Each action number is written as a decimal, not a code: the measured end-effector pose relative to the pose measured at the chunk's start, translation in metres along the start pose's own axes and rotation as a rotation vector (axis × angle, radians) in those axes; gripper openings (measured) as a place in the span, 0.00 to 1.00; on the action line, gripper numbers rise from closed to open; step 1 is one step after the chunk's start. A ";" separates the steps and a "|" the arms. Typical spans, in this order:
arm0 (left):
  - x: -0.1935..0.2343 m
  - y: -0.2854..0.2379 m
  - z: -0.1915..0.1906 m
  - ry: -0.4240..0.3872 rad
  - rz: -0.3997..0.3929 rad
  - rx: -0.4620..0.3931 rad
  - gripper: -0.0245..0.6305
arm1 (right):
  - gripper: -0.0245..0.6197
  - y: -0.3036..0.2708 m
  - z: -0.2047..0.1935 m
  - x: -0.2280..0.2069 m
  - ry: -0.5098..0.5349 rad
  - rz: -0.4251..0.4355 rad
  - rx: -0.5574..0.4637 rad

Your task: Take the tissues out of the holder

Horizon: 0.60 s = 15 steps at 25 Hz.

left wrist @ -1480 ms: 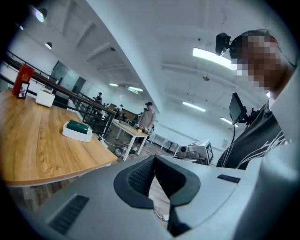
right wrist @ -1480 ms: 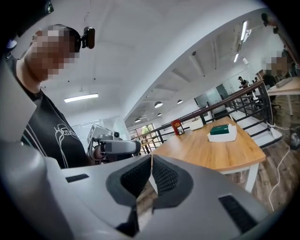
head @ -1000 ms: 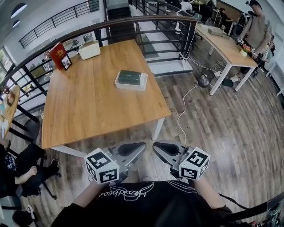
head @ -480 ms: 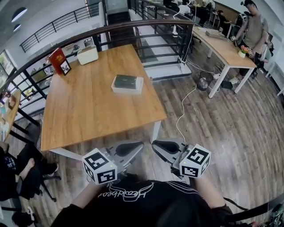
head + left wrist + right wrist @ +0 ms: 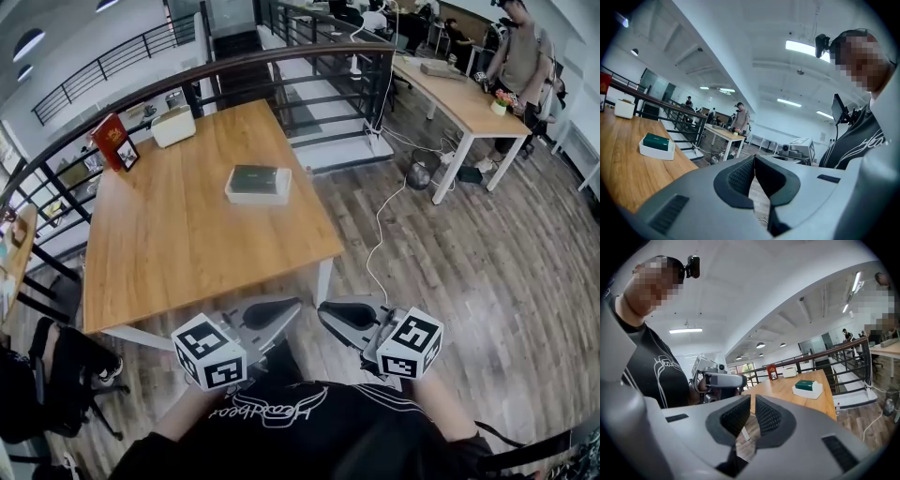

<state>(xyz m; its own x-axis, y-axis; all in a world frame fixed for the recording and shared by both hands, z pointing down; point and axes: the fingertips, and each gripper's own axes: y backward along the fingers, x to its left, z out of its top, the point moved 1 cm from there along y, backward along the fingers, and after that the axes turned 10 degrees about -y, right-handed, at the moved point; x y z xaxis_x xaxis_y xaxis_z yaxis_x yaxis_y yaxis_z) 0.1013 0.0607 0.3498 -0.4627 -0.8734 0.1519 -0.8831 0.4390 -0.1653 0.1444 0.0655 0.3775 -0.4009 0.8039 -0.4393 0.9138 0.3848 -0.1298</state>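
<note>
Wood-plank floor [image 5: 469, 281] takes up the right of my head view. A pale wooden table [image 5: 178, 253] fills the left, backed by a dark curved railing [image 5: 281, 58]. A second, white-legged table [image 5: 459, 94] stands beyond the railing, with a person [image 5: 516, 52] at its far end.

My left gripper [image 5: 753, 164] and right gripper [image 5: 753, 404] hang off the table's near edge, by its near right corner. Their tips point toward each other but do not meet. Each pair of jaws is pressed together on nothing.

The white tissue holder [image 5: 258, 197] sits near the table's right edge, in the far half, well apart from both grippers. The green tissue pack [image 5: 253, 176] lies in it.

A white box [image 5: 173, 127], a red book [image 5: 110, 136] and a small framed picture [image 5: 127, 155] stand along the far edge, toward the far left corner.
</note>
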 end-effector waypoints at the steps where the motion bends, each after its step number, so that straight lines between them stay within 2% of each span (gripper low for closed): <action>1: 0.004 -0.002 0.000 0.001 -0.005 0.000 0.06 | 0.07 -0.001 0.000 -0.004 0.000 -0.007 0.001; 7: 0.035 -0.016 -0.005 0.020 -0.027 -0.001 0.06 | 0.07 -0.017 0.002 -0.032 -0.014 -0.030 0.021; 15: 0.114 -0.021 -0.005 0.060 -0.015 0.008 0.06 | 0.07 -0.077 0.020 -0.080 -0.038 -0.020 0.052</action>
<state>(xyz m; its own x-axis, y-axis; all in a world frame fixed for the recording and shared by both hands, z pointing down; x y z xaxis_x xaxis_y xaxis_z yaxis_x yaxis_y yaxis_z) 0.0661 -0.0473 0.3756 -0.4530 -0.8659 0.2124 -0.8897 0.4236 -0.1706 0.1070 -0.0374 0.4052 -0.4176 0.7782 -0.4690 0.9080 0.3759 -0.1849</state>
